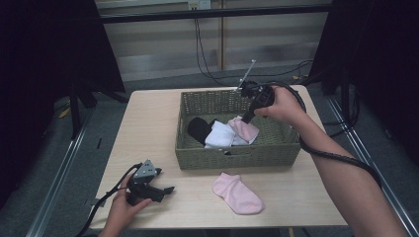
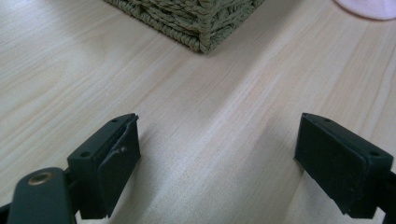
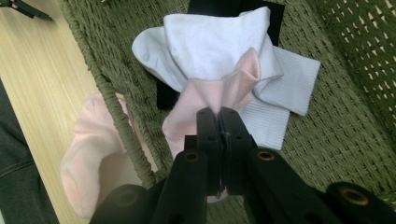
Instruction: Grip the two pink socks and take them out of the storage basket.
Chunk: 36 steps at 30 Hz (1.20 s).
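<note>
Jaws of the right gripper (image 3: 218, 112) are pressed together on a fold of the pink sock (image 3: 205, 102), which is held inside the woven basket (image 1: 237, 159), on top of the white socks (image 3: 210, 46) and beside a black sock (image 1: 198, 129). In the high view the same gripper (image 1: 245, 120) is seen angled down into the basket from the right hand (image 1: 281, 106). Jaws of the left gripper (image 2: 217, 154) stand wide apart over bare tabletop (image 2: 196, 107), with nothing between them; this gripper (image 1: 168, 189) is rested low near the front left corner of the basket. A second pink sock (image 1: 237, 193) lies flat on the table, just in front of the basket.

Step in hand, as judged: the pinched sock is at the point of transfer between basket and table, whether being lifted out or set down cannot be told. If a pairing is intended, a clean lift over the basket's front wall is called for next, without the white socks being dragged along, followed by placement beside its match.
</note>
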Available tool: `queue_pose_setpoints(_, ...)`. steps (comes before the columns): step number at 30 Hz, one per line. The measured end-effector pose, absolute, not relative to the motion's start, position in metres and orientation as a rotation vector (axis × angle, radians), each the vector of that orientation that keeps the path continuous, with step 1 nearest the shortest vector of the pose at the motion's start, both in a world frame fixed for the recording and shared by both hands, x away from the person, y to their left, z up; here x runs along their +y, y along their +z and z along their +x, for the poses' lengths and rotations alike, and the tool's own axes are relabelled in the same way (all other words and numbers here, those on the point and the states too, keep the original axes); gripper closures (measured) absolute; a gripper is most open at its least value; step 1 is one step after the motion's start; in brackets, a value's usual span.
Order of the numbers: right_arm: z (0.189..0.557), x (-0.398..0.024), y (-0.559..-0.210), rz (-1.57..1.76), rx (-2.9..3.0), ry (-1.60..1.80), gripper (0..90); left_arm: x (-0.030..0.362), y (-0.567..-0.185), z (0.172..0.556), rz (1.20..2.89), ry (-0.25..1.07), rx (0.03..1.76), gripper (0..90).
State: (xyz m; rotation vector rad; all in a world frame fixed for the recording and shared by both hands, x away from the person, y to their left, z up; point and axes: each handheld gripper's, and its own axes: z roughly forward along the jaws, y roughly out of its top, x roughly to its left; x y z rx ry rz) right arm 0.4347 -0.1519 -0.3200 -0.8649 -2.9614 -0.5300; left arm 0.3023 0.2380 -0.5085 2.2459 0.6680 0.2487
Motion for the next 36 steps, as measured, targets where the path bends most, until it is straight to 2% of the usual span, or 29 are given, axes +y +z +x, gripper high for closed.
queue_pose_setpoints(17,0.418,-0.157,-0.279,-0.805,-2.967,-0.592,87.9,0.238,-0.509,0.302,2.245,0.248,0.668,13.4)
queue_pose_setpoints(36,0.378,-0.155,-0.226,-0.679,-3.014,-0.637,87.7,0.238,-0.508,0.302,2.246,0.249,0.668,13.5)
